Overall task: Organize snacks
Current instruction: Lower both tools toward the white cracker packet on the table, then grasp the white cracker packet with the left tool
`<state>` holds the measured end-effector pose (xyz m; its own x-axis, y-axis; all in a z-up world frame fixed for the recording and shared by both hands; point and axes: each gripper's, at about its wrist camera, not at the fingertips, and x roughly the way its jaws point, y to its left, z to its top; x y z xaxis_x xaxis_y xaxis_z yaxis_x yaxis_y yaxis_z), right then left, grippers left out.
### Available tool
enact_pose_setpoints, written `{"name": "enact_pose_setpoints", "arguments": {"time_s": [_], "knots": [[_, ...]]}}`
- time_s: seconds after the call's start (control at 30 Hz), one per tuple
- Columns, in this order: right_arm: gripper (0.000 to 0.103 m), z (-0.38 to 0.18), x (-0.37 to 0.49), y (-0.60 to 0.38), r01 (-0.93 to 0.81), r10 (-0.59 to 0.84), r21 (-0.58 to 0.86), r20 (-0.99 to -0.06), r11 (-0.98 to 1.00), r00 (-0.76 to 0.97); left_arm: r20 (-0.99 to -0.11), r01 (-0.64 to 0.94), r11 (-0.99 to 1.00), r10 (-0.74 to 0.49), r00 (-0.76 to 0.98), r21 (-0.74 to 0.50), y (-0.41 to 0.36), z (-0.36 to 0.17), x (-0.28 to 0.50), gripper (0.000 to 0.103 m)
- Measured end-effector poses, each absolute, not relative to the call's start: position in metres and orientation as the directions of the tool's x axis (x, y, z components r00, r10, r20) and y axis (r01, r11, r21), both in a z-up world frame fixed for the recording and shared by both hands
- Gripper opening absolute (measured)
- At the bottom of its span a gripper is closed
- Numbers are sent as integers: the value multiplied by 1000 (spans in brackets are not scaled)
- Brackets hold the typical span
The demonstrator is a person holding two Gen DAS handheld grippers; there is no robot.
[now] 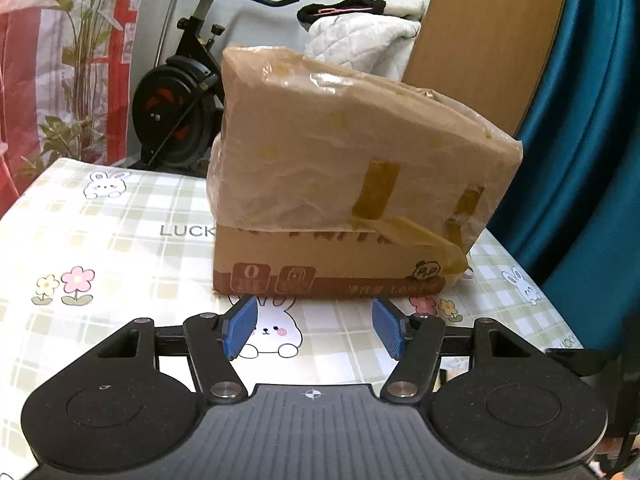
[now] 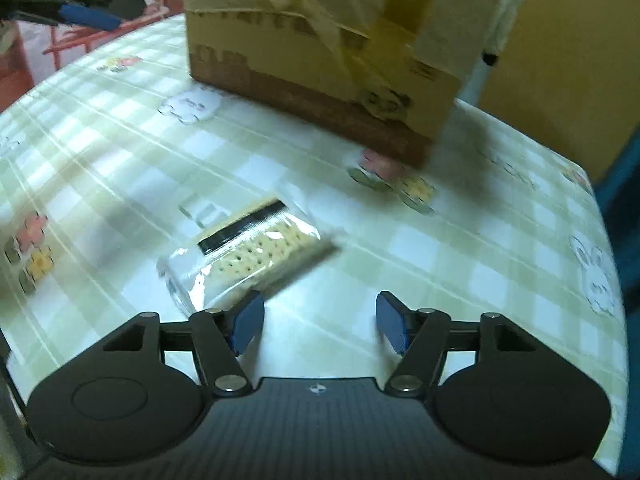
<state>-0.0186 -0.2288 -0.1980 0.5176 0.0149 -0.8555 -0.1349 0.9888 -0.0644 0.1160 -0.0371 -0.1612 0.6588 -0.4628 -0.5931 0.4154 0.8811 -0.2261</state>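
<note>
The left tongs [image 1: 313, 328] stand wide with nothing between their blue pads [image 1: 240, 326], pointed at a cardboard box [image 1: 328, 264] that sits toward the far side of the worktop [image 1: 100, 240]. A taped brown parcel wrapped in clear film [image 1: 352, 136] rests on top of the box. The worktop wears a green checked cloth printed with rabbits and flowers. The right tongs [image 2: 320, 326] are also wide and empty, angled down over the cloth. A cracker pack [image 2: 248, 256] in clear wrap lies flat on the worktop just ahead of the right tongs' left pad [image 2: 248, 322], in front of the box [image 2: 320, 80] and apart from it; whether the pad touches the wrap is unclear in the blur. Behind the worktop stand an exercise bike [image 1: 180, 92] and a plant [image 1: 80, 60].
</note>
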Motion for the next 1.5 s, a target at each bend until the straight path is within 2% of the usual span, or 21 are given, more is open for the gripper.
{"name": "enact_pose_setpoints", "arguments": {"time_s": [0.27,0.43,0.63,0.67,0.73,0.77,1.07,1.13,1.2,1.3,1.4,1.5], "knots": [[68,-203,17,-195,-226,115,-19,-818,974,564,-621,422,874,-473,625,-241,-42,-169,117,65],[68,-203,32,-197,-217,201,88,-788,972,581,-667,401,866,-490,561,-298,-49,-192,120,64],[67,-186,33,-216,-261,210,52,-751,964,626,-682,369,852,-521,513,-373,-54,-212,119,58],[66,-184,33,-223,-257,217,63,-746,964,629,-682,359,846,-532,502,-395,-55,-215,120,54],[54,-185,39,-235,-238,217,81,-750,968,625,-688,338,837,-547,477,-430,-60,-224,120,51],[52,-186,42,-239,-228,216,89,-751,969,624,-691,329,834,-551,469,-442,-63,-229,120,51],[51,-207,65,-246,-178,307,250,-754,952,581,-711,279,835,-550,438,-474,-85,-257,126,49],[45,-210,63,-249,-152,346,319,-742,935,573,-714,277,836,-549,435,-474,-85,-260,128,48],[44,-208,58,-248,-150,368,347,-739,926,564,-719,271,839,-544,433,-471,-85,-264,129,47],[44,-205,47,-240,-173,379,343,-743,923,551,-715,279,838,-546,436,-469,-81,-263,128,46],[49,-204,38,-235,-220,390,322,-748,921,537,-713,294,837,-548,438,-462,-78,-262,126,44],[51,-206,30,-225,-290,367,244,-769,925,523,-712,305,836,-548,439,-456,-75,-259,125,44]]}}
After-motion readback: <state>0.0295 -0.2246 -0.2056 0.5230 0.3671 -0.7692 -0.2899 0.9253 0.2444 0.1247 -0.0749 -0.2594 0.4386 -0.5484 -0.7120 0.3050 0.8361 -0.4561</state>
